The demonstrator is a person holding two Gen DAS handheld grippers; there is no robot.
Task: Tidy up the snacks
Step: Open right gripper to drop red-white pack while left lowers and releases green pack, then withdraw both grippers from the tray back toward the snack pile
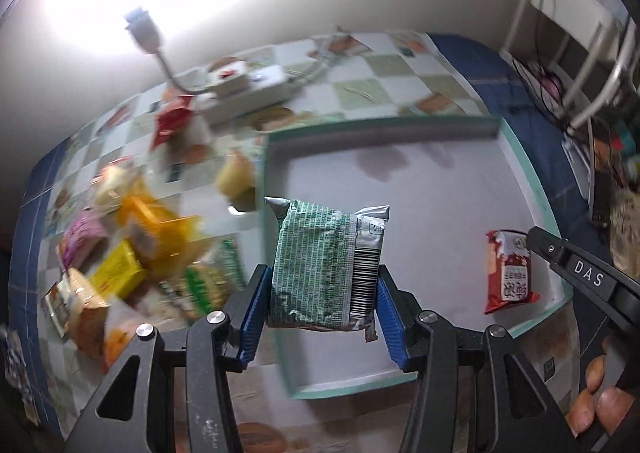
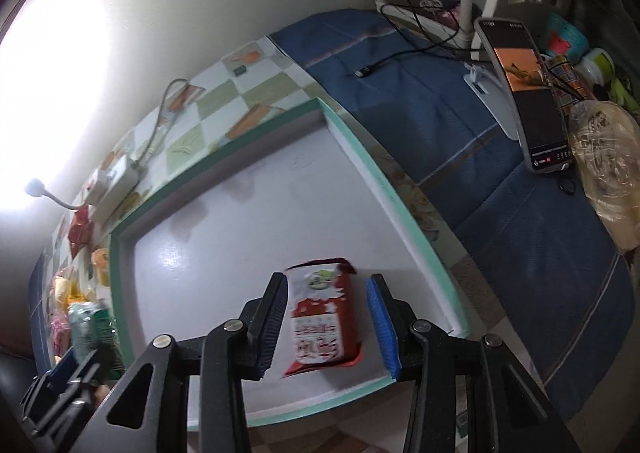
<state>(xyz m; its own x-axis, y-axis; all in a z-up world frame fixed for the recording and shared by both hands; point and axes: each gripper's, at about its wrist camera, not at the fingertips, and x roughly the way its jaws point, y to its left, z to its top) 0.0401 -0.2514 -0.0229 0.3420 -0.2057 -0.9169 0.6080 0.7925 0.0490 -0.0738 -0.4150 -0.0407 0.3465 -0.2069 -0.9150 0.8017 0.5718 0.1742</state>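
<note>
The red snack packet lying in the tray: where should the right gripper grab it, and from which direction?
The red snack packet lies flat on the tray. Probably best to come straight down and pinch its two long edges mid-length: the right gripper already straddles them, jaws apart, and the crimped ends look floppier.

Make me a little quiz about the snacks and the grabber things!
1. True or false: the left gripper clamps the green-and-white foil snack packet.
2. Where does the red-and-white snack packet lie? A) on the blue cloth B) in the white tray with a green rim C) on the power strip
3. Fill in: the right gripper has its jaws ___ around the red packet.
Key: 1 true; 2 B; 3 open.
</note>
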